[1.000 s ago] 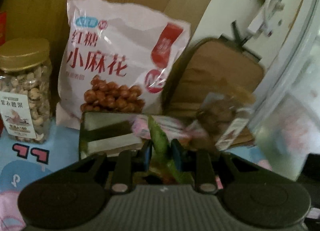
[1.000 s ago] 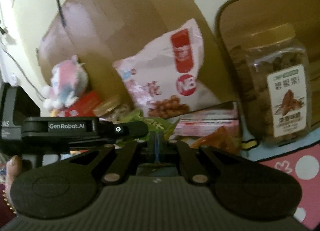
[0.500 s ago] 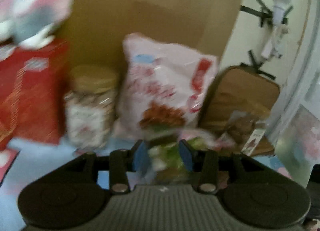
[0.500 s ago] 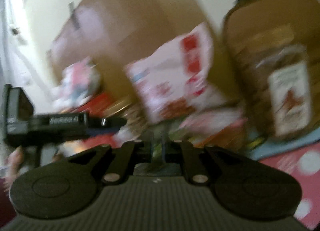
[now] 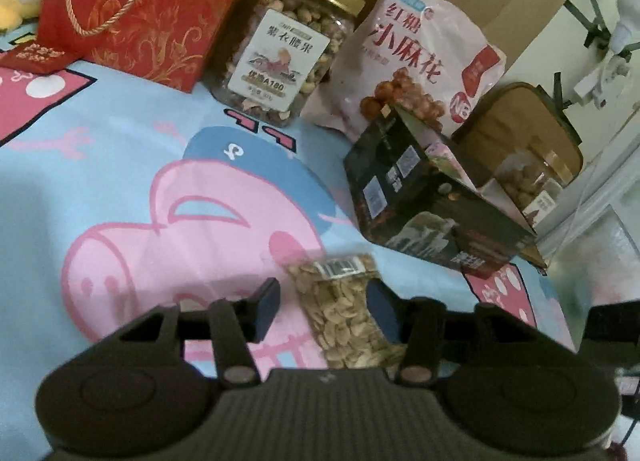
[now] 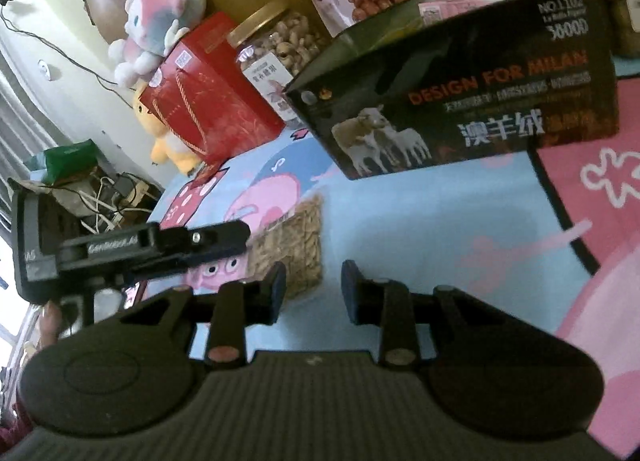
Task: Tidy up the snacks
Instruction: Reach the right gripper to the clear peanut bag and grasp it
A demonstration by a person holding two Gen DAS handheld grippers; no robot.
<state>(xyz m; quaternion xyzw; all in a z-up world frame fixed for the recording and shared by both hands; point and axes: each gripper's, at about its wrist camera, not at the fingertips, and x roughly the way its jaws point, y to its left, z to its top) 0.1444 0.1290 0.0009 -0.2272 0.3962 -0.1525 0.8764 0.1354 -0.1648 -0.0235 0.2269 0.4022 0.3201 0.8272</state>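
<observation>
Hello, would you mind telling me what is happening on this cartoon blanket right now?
A person is sorting snacks with two handheld tools. The left tool is open around a clear flat packet of peanuts lying on the blue and pink cartoon blanket, not gripping it. The right tool is open and holds nothing. Behind stand a dark open cardboard box, a gold-lidded nut jar, a pink snack bag and a red gift bag.
</observation>
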